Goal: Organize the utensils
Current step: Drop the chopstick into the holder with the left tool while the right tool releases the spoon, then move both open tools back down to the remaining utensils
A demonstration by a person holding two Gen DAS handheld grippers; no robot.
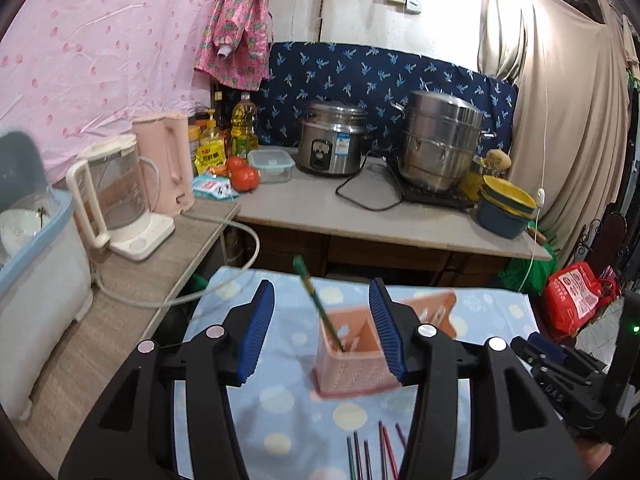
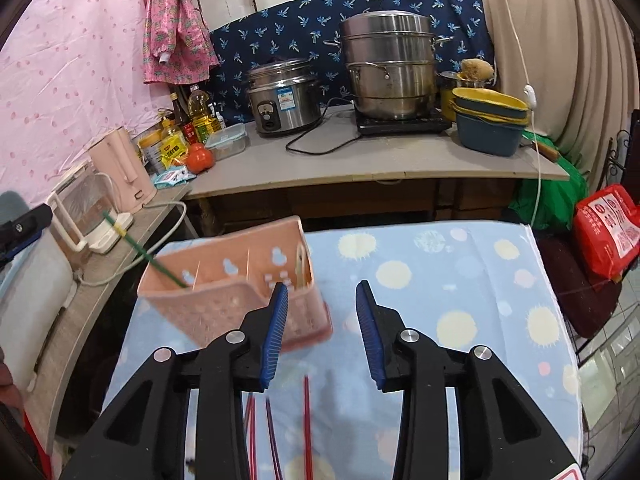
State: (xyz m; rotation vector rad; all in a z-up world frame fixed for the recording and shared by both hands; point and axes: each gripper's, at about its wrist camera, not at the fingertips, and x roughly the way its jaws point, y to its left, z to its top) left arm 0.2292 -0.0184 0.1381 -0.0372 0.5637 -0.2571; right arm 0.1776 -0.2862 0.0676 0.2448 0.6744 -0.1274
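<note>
1. Standing on the blue dotted tablecloth (image 1: 280, 400): pink perforated plastic utensil basket (image 1: 352, 364), motion-blurred, one green chopstick (image 1: 320, 308) leaning out.
2. Left gripper (image 1: 322, 332) jaws parted, pads clear of the basket between them; nothing held.
3. Right gripper (image 2: 322, 332) parted, empty, basket by its left pad.
4. Loose coloured chopsticks (image 2: 307, 424) lie near, lower ends cut off by the frame.

No text is legible; the rice cooker's label (image 2: 286, 101) and red bag's print (image 2: 612, 228) are too blurred.

Cluttered countertop (image 1: 320, 208), pink wall cloth (image 1: 100, 60)
</note>
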